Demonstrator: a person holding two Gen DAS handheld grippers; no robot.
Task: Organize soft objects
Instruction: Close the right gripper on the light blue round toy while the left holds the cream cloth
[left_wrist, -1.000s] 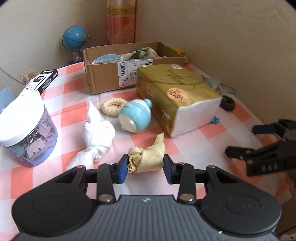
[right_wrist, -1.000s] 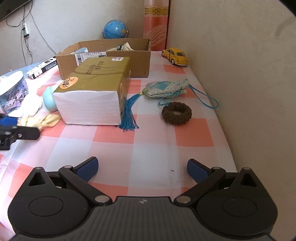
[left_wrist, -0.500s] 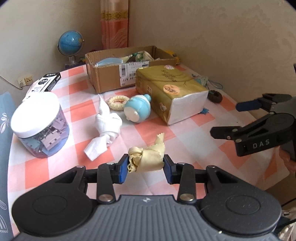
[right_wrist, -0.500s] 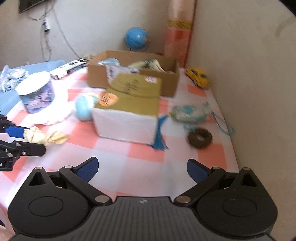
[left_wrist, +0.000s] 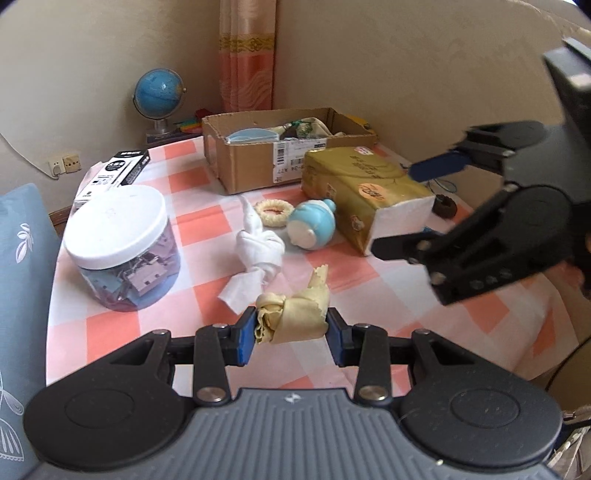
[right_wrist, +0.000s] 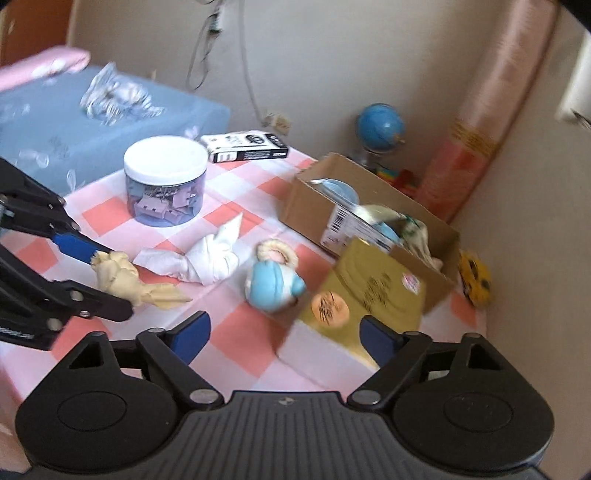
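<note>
Left wrist view, cloth: the left hand-held gripper (left_wrist: 291, 334) is pinching a crumpled yellow cloth (left_wrist: 293, 317) low in the centre of the frame, lifted clear of the checked bench (left_wrist: 332, 273); one pad is pressing each side of the bundle.
Left wrist view, handling: the cloth is looking light, limp and compressible, with a loose corner sticking upward; gripping across the bunched middle, as here, is probably keeping it from unrolling or slipping out.
Left wrist view, other soft things: a knotted white cloth (left_wrist: 258, 254) is lying just above the held one, a blue plush toy (left_wrist: 312, 229) beside it, and the cardboard box (left_wrist: 280, 162) sitting farther up, centre.
Left wrist view, partner: the right hand-held gripper (left_wrist: 406, 210) is hanging at the right edge, fingers spread and empty.

Right wrist view, gripper: the right hand-held gripper (right_wrist: 284, 334) is standing wide, nothing between its blue pads.
Right wrist view, cloth: the yellow cloth (right_wrist: 125, 278) is showing at centre left, clamped by the left hand-held gripper (right_wrist: 107, 280), well left of the open fingers.
Right wrist view, box: the cardboard box (right_wrist: 369, 221) is sitting upper right; it is blurred.
</note>
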